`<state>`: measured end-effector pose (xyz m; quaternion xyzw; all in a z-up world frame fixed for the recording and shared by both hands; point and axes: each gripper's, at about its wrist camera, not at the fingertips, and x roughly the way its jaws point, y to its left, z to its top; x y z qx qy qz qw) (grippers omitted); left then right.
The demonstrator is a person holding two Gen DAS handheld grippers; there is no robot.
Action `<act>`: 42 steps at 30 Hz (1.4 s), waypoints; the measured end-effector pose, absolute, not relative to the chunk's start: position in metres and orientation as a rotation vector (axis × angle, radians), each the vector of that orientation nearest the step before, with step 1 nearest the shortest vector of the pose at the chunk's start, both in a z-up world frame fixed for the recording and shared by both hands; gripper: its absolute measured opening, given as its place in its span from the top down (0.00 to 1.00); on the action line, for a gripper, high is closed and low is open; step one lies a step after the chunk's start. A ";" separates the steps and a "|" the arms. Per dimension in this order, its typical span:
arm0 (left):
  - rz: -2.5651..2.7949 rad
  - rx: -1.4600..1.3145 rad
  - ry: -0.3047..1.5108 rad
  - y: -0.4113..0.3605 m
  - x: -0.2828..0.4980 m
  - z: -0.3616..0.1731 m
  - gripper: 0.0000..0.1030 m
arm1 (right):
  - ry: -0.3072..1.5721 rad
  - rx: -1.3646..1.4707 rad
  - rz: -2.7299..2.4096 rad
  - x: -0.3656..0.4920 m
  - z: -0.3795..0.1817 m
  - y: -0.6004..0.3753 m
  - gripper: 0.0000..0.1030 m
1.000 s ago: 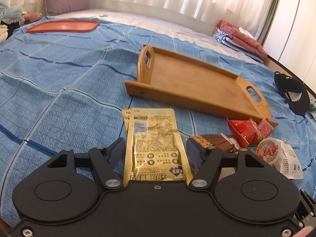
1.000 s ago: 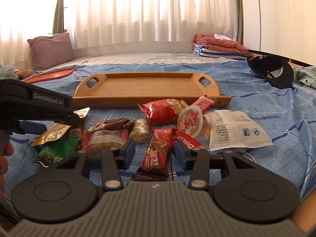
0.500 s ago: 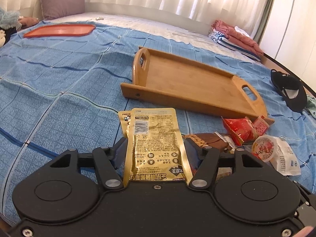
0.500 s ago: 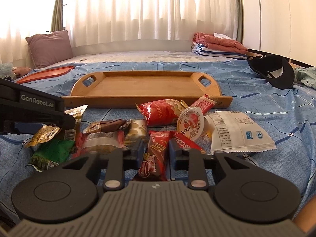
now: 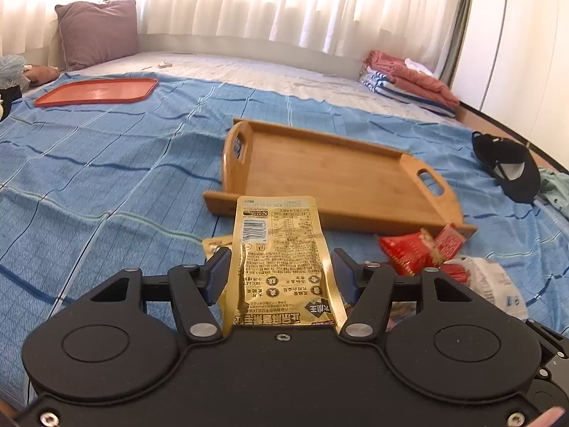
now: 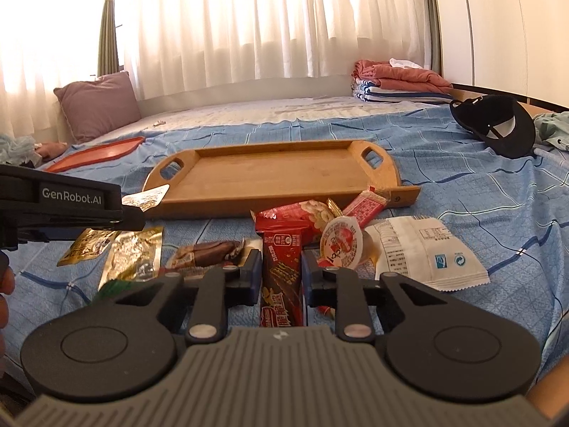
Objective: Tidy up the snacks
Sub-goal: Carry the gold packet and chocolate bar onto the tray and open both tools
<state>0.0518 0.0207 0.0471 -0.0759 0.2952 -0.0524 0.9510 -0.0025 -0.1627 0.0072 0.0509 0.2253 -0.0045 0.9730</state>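
My left gripper [image 5: 281, 263] is shut on a gold foil pouch [image 5: 281, 249], held off the blue bedspread just short of the wooden tray [image 5: 355, 192]. The right wrist view shows that pouch's tip [image 6: 149, 195] jutting from the left gripper [image 6: 131, 215] near the tray's [image 6: 270, 174] front left corner. My right gripper [image 6: 282, 259] is shut on a red snack bar [image 6: 282, 267], amid the snack pile. Around it lie a red peanut bag [image 6: 302, 213], a jelly cup [image 6: 341, 243], a white packet [image 6: 426, 249], a brown bar [image 6: 209, 251] and gold pouches [image 6: 135, 252]. The tray holds nothing.
An orange lid [image 5: 96, 90] lies far left on the bed. A black cap [image 5: 508, 167] sits to the right of the tray, folded towels [image 5: 409, 78] beyond it. A purple pillow [image 5: 96, 32] leans at the back. A person's fingers [image 6: 5, 284] show at the left edge.
My right gripper has shut on the red snack bar. The left gripper has risen with the gold pouch, leaving another gold pouch on the bedspread.
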 end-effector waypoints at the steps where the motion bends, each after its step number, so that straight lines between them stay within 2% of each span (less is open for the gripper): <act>1: -0.111 -0.156 0.596 0.020 0.052 0.049 0.43 | 0.450 0.109 -0.009 -0.003 0.009 -0.164 0.72; 17: -0.186 -0.134 0.540 0.000 0.072 0.088 0.44 | 0.420 0.280 -0.002 0.021 0.058 -0.218 0.73; 28: -0.246 -0.172 0.568 -0.029 0.141 0.120 0.44 | 0.605 0.422 0.054 0.121 0.094 -0.289 0.73; 33: -0.251 -0.171 0.586 -0.048 0.177 0.125 0.44 | 0.679 0.349 0.076 0.166 0.101 -0.294 0.73; 42: -0.240 -0.131 0.612 -0.087 0.223 0.089 0.44 | 0.794 0.290 0.143 0.235 0.078 -0.286 0.73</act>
